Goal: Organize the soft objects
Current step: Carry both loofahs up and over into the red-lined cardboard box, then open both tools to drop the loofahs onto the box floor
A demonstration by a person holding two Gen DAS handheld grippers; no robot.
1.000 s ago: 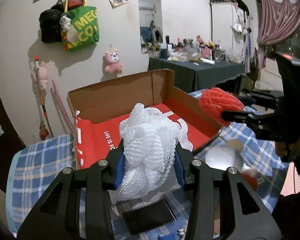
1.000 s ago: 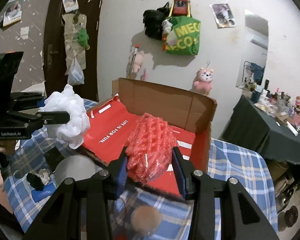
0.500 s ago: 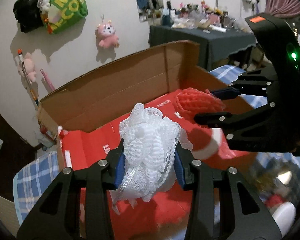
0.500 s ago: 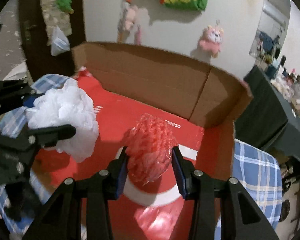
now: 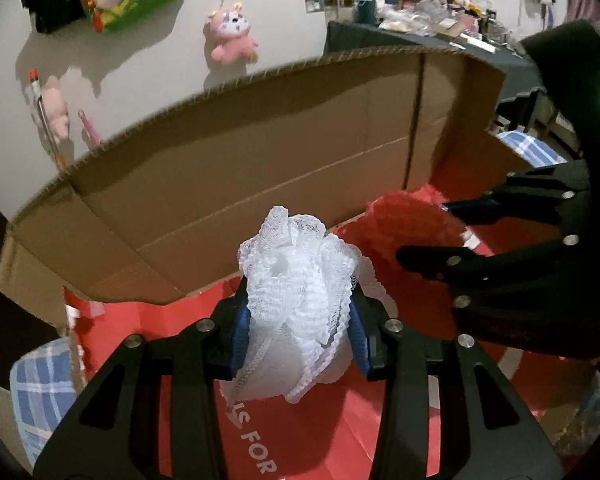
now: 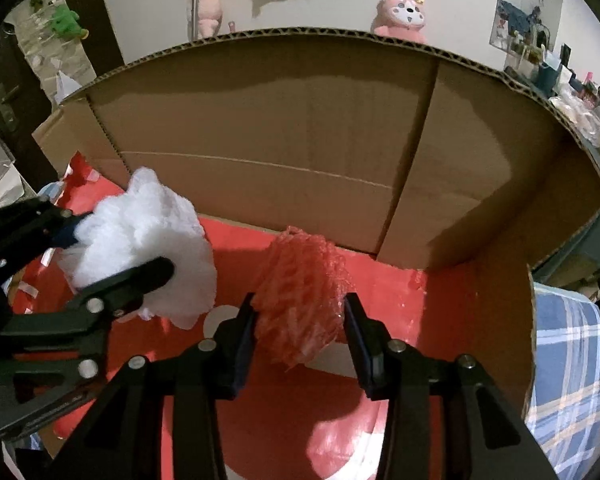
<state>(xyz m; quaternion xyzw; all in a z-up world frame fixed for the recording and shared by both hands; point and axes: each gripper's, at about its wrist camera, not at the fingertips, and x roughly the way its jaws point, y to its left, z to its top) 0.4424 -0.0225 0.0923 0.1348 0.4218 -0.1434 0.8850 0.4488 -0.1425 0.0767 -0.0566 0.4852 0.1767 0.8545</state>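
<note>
My left gripper [image 5: 300,328] is shut on a white mesh bath sponge [image 5: 300,304] and holds it above the red floor of an open cardboard box [image 5: 260,152]. My right gripper [image 6: 300,320] has its jaws parted wider than before, with a red foam net [image 6: 300,300] between them, low over the box floor [image 6: 440,320]. I cannot tell whether the pads still touch the net. The white sponge [image 6: 148,240] and the left gripper [image 6: 112,260] show at the left of the right wrist view. The red net [image 5: 408,220] and the right gripper [image 5: 432,232] show at the right of the left wrist view.
The box's brown back wall [image 6: 280,140] stands close ahead of both grippers, and its right wall [image 6: 500,312] is near the right gripper. A blue checked cloth [image 6: 568,360] lies under the box. A pink plush [image 5: 232,36] hangs on the wall behind.
Both grippers have moved forward and down into the box with their loads. The right gripper's jaws have parted wider around the red net.
</note>
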